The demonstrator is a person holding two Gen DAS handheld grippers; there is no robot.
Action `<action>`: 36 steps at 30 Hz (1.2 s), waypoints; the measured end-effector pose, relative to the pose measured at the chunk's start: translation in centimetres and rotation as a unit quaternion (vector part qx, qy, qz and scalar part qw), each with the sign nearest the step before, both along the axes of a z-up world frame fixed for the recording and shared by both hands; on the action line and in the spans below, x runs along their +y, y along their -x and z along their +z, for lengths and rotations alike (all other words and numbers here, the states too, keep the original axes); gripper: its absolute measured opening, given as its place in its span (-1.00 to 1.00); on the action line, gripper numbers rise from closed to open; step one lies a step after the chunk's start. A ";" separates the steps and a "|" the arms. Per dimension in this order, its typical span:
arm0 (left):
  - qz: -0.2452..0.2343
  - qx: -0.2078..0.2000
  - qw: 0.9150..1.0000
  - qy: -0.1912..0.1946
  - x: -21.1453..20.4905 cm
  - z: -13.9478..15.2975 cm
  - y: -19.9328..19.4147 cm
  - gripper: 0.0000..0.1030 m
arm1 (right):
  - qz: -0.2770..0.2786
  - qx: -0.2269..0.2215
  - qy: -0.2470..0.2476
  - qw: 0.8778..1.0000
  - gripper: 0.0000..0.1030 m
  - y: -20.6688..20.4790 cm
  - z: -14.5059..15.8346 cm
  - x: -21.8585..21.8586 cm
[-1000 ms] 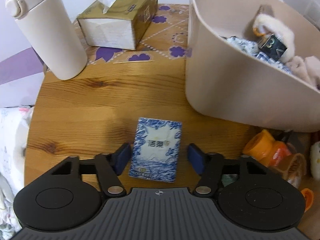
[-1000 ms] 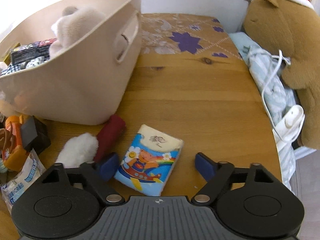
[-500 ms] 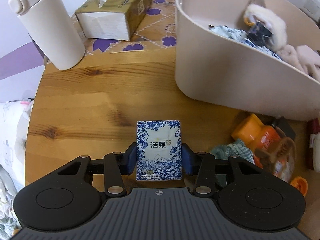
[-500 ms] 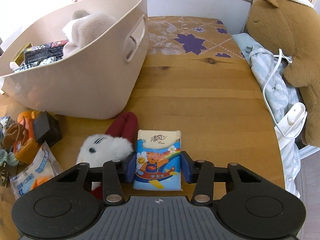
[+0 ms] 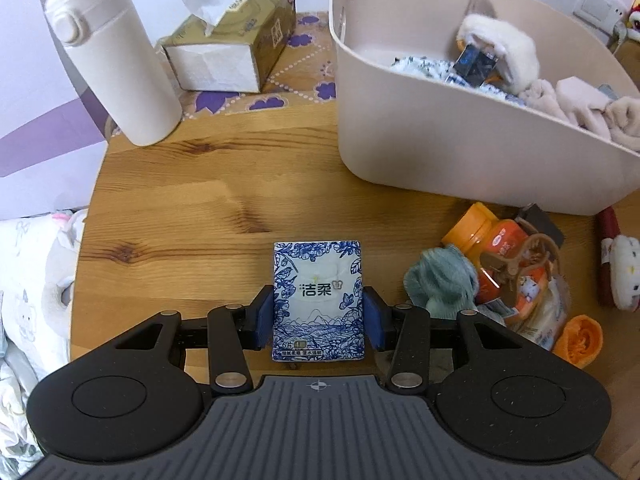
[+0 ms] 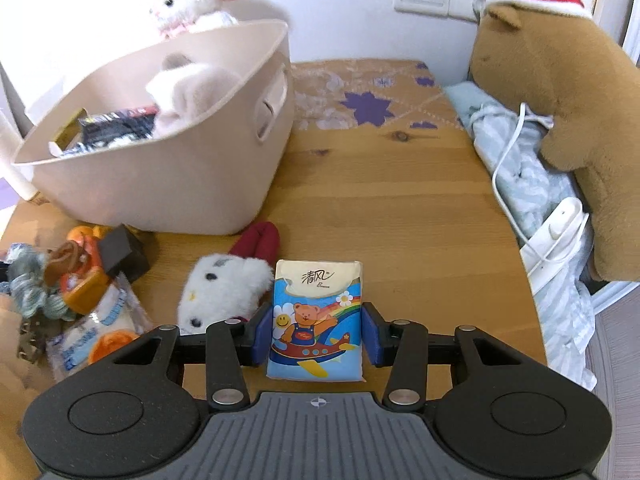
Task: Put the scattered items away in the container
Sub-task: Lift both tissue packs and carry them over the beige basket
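My left gripper (image 5: 319,322) is shut on a blue-and-white tissue pack (image 5: 318,284), held a little above the wooden table (image 5: 192,208). My right gripper (image 6: 317,332) is shut on a tissue pack with a cartoon bear (image 6: 317,320), also lifted off the wood. The beige container (image 5: 460,136) stands ahead and to the right in the left wrist view, and the same container (image 6: 168,176) lies ahead to the left in the right wrist view. It holds plush toys and dark packets.
An orange bottle (image 5: 492,244), a teal cloth (image 5: 440,280) and snack bags lie in front of the container. A white plush with red ears (image 6: 228,288) sits left of my right gripper. A white flask (image 5: 112,64) and tissue box (image 5: 228,44) stand far left. A brown plush (image 6: 560,92) borders the right edge.
Both grippers closed on their tissue packs, which lay on the table between open fingers a second ago. Both packs have since risen off the wood, and more of the container's inside shows.
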State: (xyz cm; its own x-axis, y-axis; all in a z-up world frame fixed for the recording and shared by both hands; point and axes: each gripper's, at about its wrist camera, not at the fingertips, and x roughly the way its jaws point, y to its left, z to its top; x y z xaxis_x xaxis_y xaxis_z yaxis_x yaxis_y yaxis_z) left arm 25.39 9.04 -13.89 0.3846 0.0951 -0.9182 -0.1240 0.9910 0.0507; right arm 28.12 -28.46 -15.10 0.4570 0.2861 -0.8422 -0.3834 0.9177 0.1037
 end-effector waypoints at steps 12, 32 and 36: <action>-0.010 -0.043 0.999 -0.005 -0.7 3.8 1.8 -0.10 | 0.029 -0.054 -0.029 0.998 -0.18 2.1 4.8 0.9; -0.057 -0.157 0.986 -0.026 -2.7 12.7 -0.1 -0.11 | 0.057 -0.123 -0.081 0.987 -0.17 0.4 12.1 3.9; -0.064 -0.171 0.983 -0.030 -2.9 14.0 -1.7 -0.10 | 0.066 -0.132 -0.081 0.986 -0.17 -0.7 12.7 4.7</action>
